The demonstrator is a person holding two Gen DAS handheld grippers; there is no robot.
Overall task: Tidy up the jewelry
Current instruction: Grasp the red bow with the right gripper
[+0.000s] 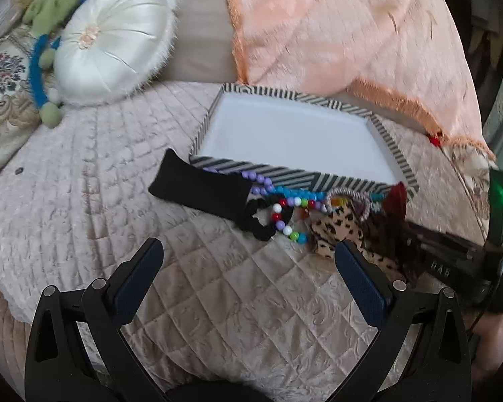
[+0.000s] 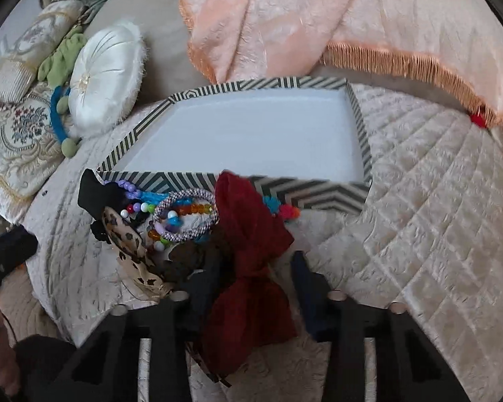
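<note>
A striped black-and-white tray (image 1: 285,174) (image 2: 318,197) with a bare white inside lies on the quilted bed. A pile of jewelry and hair pieces lies against its near wall: coloured bead strings (image 1: 285,201) (image 2: 141,197), a braided bangle (image 2: 184,214), a black pouch (image 1: 198,187), a black scrunchie (image 1: 261,221), a leopard-print bow (image 1: 338,231) (image 2: 130,248). A dark red bow (image 2: 251,268) lies between the fingers of my right gripper (image 2: 251,268), which stands open around it. My left gripper (image 1: 248,258) is open and empty, short of the pile.
A white round cushion (image 1: 114,43) (image 2: 104,77), embroidered pillows (image 2: 20,140) and a blue and green cord (image 1: 37,70) lie at the left. A peach fringed blanket (image 1: 352,33) (image 2: 318,16) lies behind the tray. My right gripper's body (image 1: 452,264) shows at the right of the left wrist view.
</note>
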